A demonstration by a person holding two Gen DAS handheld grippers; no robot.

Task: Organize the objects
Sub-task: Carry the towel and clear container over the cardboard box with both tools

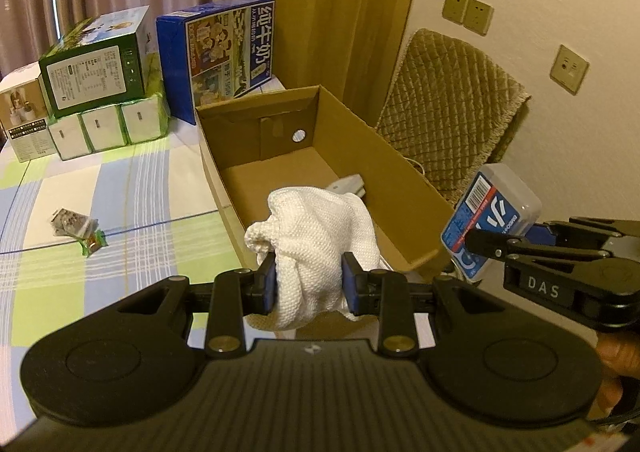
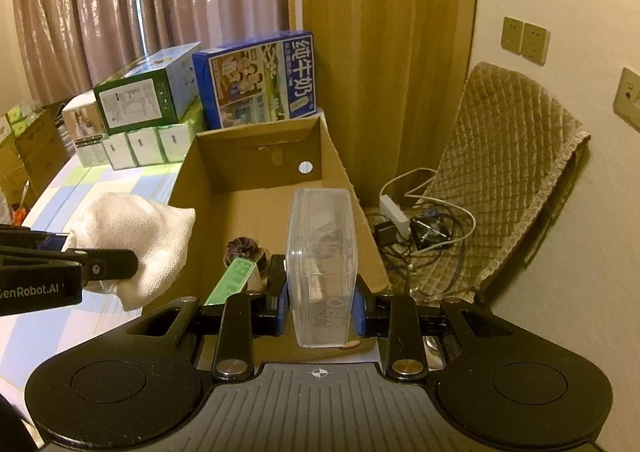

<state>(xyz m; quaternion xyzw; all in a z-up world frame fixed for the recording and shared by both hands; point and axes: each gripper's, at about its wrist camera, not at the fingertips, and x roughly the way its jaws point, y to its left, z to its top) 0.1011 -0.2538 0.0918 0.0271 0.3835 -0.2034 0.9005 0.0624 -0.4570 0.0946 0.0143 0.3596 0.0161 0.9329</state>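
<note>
Curtains back a checked worktop point(image 1: 120, 187) carrying an open cardboard box point(image 1: 400, 187). Left hand-held gripper point(image 1: 309, 284) clamps a white cloth point(image 1: 320, 236) above the box's near end; right hand-held gripper point(image 2: 319, 302) grips a clear plastic case point(image 2: 321, 252), seemingly over the box's right wall.

warm yellowish indoor light, moderately dim. curtains point(image 2: 120, 3) closed, faint sheen on folds, bright vertical glare streak. soft shadows inside cardboard box point(image 1: 400, 187). strong fisheye bending, dark vignette at corners. near gripper bodies slightly soft; mild grain throughout.
</note>
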